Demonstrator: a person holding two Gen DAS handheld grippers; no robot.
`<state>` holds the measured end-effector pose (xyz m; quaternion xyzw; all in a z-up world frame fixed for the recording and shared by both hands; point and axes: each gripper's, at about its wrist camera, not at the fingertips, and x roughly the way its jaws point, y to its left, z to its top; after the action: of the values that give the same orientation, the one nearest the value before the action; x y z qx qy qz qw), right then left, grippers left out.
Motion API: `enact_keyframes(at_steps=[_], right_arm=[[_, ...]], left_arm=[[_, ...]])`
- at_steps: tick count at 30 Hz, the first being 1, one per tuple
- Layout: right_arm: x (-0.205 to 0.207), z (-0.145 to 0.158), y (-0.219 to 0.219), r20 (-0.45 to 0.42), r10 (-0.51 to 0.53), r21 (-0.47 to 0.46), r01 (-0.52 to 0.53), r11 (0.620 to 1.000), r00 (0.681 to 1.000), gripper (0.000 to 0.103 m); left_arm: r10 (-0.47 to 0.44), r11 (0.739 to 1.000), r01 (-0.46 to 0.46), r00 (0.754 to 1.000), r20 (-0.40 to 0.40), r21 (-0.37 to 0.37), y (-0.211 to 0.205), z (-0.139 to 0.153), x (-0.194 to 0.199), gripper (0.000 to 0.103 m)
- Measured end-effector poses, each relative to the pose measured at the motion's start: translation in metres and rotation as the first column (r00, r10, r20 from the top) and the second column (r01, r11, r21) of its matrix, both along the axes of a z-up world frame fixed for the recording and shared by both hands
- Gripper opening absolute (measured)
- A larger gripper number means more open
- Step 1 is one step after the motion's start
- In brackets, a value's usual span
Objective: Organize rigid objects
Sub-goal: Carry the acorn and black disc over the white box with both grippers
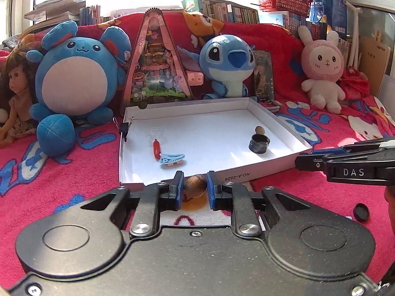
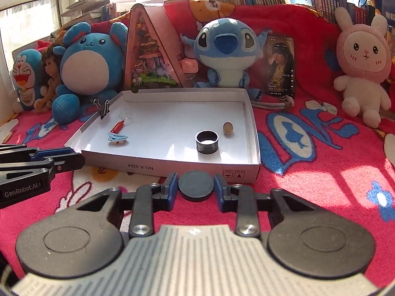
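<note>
At the bottom centre of the left wrist view, the left gripper (image 1: 195, 189) is clamped on a brown walnut-like nut (image 1: 195, 185), held just in front of the near wall of a shallow white box (image 1: 261, 172). In the right wrist view, the right gripper (image 2: 196, 187) pinches a round black cap (image 2: 196, 188) at lower centre, again just short of the box's near wall (image 2: 172, 166). Each gripper juts into the other's frame from the side. Another small black cap (image 1: 361, 212) lies on the pink blanket (image 1: 61, 180) at lower right. Inside the box, a blue hair clip (image 1: 172, 159) sits touching a red crayon-like stick (image 1: 156, 148) at left; a black ring (image 1: 258, 143) and a second nut (image 1: 259, 130) rest at right. A black binder clip (image 1: 124, 128) grips the box's left wall. Beyond, across the upper frame, plush toys line the red-draped backdrop: a round blue one (image 1: 76, 74), a blue alien (image 1: 227, 61) and a pink rabbit (image 1: 323, 69).
</note>
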<state>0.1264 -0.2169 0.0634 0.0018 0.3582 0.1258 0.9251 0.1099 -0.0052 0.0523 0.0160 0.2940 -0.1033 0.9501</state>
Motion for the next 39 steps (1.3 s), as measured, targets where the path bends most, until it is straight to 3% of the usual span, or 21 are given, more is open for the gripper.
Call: enact_keyframes(at_steps=[7, 15, 27, 39], right_arm=[[0.05, 0.012, -0.002, -0.056, -0.031, 0.052, 0.034, 0.998, 0.998, 0.037], [0.096, 0.015, 0.014, -0.118, -0.037, -0.014, 0.036, 0.999, 0.992, 0.037], [0.119, -0.008, 0.034, -0.183, -0.038, -0.117, 0.017, 0.993, 0.982, 0.037], [0.126, -0.018, 0.031, -0.197, -0.063, -0.124, 0.039, 0.992, 0.978, 0.038]], left_arm=[[0.034, 0.999, -0.034, 0.998, -0.044, 0.0, 0.004, 0.004, 0.041, 0.019], [0.03, 0.998, -0.027, 0.998, -0.059, 0.065, -0.008, -0.002, 0.071, 0.019], [0.068, 0.997, -0.062, 0.99, -0.123, 0.044, -0.007, -0.019, 0.092, 0.019], [0.074, 0.997, -0.069, 0.988, -0.138, 0.041, -0.006, -0.028, 0.095, 0.019]])
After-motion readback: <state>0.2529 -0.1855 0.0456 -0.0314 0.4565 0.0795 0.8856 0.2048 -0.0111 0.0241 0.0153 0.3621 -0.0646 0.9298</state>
